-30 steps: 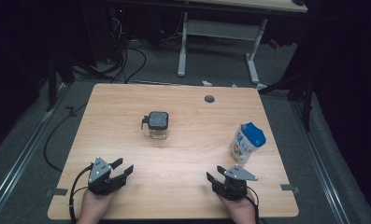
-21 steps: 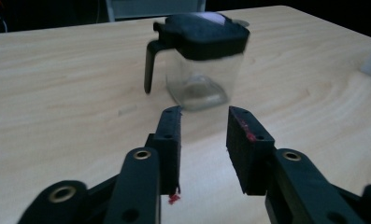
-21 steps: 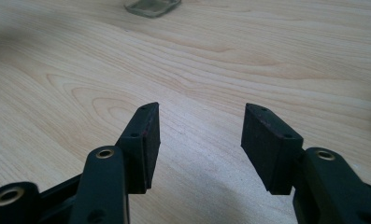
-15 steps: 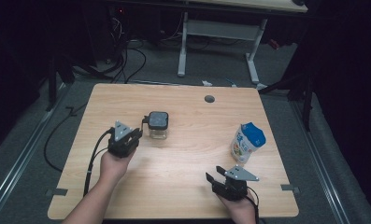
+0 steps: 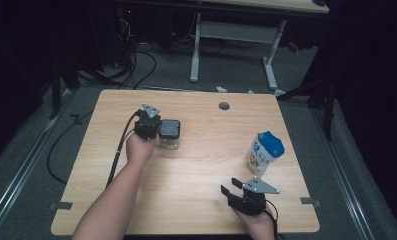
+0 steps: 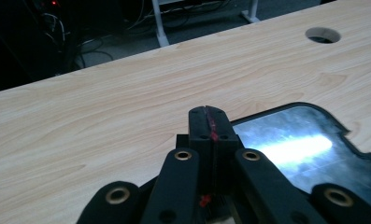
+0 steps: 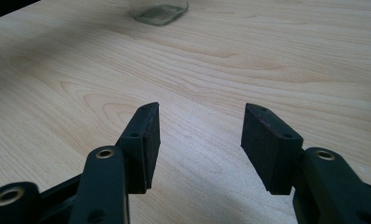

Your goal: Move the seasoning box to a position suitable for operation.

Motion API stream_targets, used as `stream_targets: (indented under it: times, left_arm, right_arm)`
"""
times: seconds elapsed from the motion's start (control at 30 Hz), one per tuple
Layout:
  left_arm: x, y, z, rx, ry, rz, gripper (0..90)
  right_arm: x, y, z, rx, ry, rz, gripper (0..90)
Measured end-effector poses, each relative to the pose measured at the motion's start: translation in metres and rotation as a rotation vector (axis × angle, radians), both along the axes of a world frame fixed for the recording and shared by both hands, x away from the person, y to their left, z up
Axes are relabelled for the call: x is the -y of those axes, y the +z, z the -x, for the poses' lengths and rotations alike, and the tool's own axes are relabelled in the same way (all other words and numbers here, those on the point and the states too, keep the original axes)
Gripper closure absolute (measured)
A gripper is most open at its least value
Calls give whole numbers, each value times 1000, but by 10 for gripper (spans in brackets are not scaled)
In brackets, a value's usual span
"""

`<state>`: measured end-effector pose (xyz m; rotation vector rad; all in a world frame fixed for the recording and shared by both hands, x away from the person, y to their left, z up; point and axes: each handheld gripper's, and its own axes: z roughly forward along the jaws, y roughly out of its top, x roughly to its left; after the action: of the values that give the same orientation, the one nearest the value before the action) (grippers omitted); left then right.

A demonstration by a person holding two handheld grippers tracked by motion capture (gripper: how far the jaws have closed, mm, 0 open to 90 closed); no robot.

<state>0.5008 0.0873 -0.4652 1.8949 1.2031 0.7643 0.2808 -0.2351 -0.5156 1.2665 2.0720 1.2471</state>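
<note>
Left tool (image 5: 151,124) sits at the left side of the jar (image 5: 169,134), up over the desk (image 5: 196,165) near its back-left part; in the left gripper view its jaws are pressed flat together with nothing between them, having just been closing. Same view: the jar's dark lid (image 6: 304,144), glossy and catching a bright reflection, lies just right of and below the clenched jaw tips; whether the tool touches the lid I cannot tell. Jar is small, clear glass, upright, square-ish dark lid on top. Left forearm runs in from the bottom edge, cable (image 5: 117,155) trailing back along it. Right tool (image 5: 233,192) rests low near the desk's front edge, right of centre, well apart from the jar; the right gripper view shows its jaws spread, released, bare wood between the pads (image 7: 143,140), and the glass base of the jar far off at the top. A white carton (image 5: 263,152) with blue top stands upright on the right part of the desk, just beyond the right tool. A round hole (image 5: 224,106) sits near the desk's back edge.
</note>
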Motion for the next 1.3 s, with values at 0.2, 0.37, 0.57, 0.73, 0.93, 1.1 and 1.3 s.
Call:
stream_targets:
  times: [0.2,0.37,0.57,0.73,0.93,1.1,1.3]
  left_arm:
    - [-1,-6,-4,-15,-2,-11,900]
    - [-1,-6,4,-14,-27,-13,900]
    - [3,-8,20,7,-69,1,900]
    - [11,-9,41,25,-125,12,900]
    - [23,-14,74,35,-195,33,900]
    - [32,-16,99,47,-258,82,900]
    - [42,-24,122,49,-308,106,900]
  right_arm:
    - [-2,-1,0,-2,9,2,472]
    - [-3,0,0,-1,13,3,472]
    - [-5,0,1,-1,13,-2,473]
    - [-5,0,1,-2,14,-6,472]
    - [-4,0,0,-3,11,-6,472]
    - [-5,-1,0,-6,15,-3,473]
    - [-6,-1,0,-6,15,-5,473]
